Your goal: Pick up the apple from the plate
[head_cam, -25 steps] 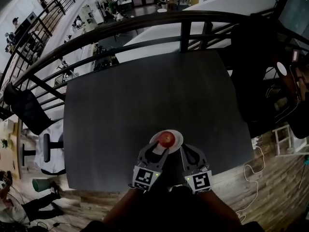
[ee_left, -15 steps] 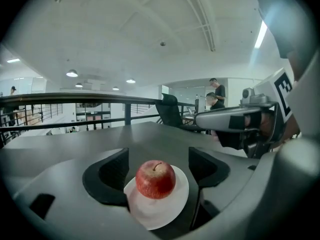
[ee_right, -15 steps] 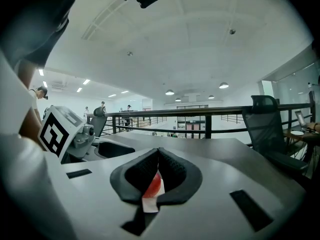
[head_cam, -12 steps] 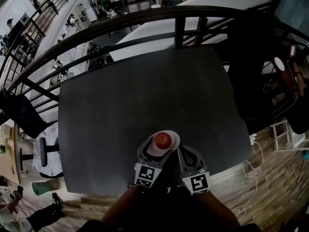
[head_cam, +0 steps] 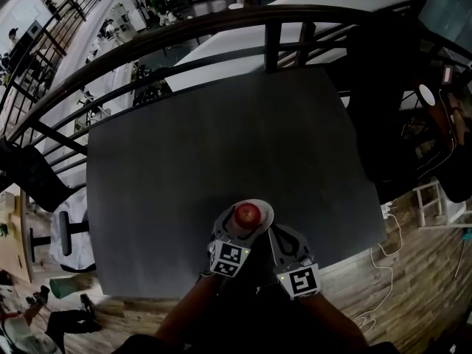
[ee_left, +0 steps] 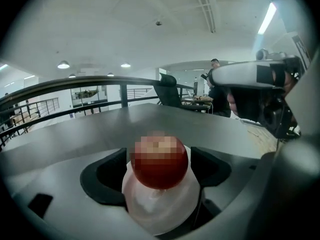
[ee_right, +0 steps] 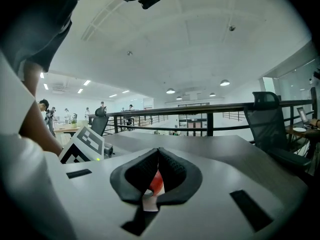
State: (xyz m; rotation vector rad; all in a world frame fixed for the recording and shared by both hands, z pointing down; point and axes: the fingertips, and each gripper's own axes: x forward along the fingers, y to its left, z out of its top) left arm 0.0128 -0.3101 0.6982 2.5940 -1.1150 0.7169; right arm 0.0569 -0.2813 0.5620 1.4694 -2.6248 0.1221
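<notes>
Left gripper [head_cam: 237, 229] jaws opening wide, either side of the apple [ee_left: 159, 163] on the plate [head_cam: 268, 214], pads not touching. Apple looks firm, smooth, round, light: pinch its widest sides, moderate force. Right gripper [ee_right: 158, 157] closed, empty.

The table [head_cam: 221, 139] in front of me is a dark grey slab, roughly square with rounded corners. It fills the middle of the head view, from the upper centre down to the lower centre. Its top looks matte and even. Lying directly on it is a small round white plate [head_cam: 266, 212], at the lower middle of the frame, close to the table's near edge. In my left gripper view the plate sits at the bottom centre, with the grey top stretching away behind it.
</notes>
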